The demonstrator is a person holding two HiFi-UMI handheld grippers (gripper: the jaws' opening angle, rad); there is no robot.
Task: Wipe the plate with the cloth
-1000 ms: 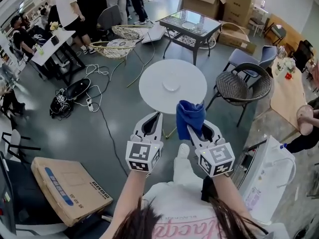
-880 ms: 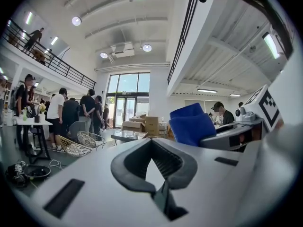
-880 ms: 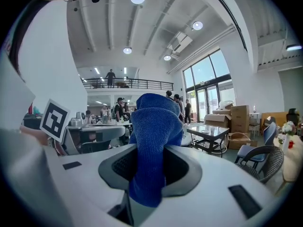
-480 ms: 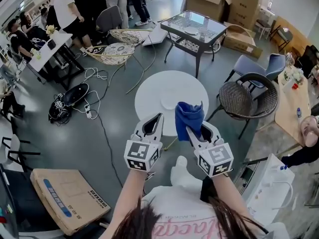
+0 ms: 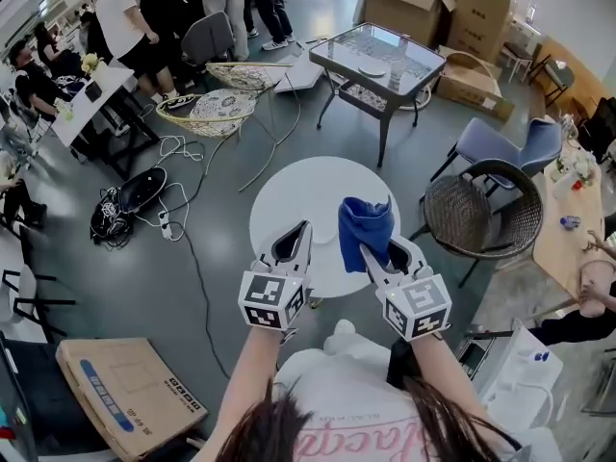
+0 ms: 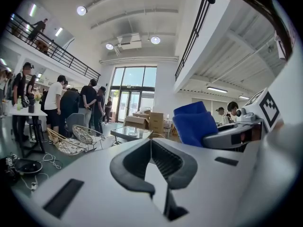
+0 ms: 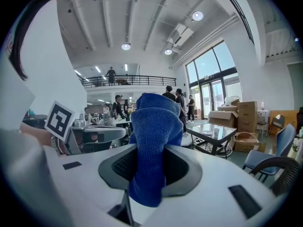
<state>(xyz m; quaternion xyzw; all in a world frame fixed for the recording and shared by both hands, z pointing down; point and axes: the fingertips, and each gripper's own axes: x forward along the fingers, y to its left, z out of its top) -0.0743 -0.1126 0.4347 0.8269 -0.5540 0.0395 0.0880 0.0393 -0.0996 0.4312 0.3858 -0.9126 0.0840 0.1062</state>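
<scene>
A round white table [image 5: 289, 200] stands just ahead of me, and on it lies a white plate [image 5: 325, 231], partly hidden behind the cloth. The blue cloth [image 5: 365, 222] sticks up from my right gripper [image 5: 366, 250], which is shut on it over the table's near edge. The same cloth [image 7: 155, 145] fills the right gripper view, pinched between the pads. My left gripper [image 5: 304, 229] is shut with nothing in it, beside the right one over the table's near rim. In the left gripper view its tips [image 6: 150, 142] are together, and the cloth [image 6: 195, 123] shows to the right.
A dark wicker chair [image 5: 478, 210] stands right of the table, with a blue chair [image 5: 508, 142] behind it. A glass-top table [image 5: 371, 58] and cardboard boxes [image 5: 433, 3] stand beyond. Cables and a bag [image 5: 130, 195] lie on the floor left. A flat box [image 5: 130, 378] lies near left. People stand far left.
Both grippers have been carried forward to the round table, which now lies under their tips. The cloth stays in the right gripper. The left stays shut.
</scene>
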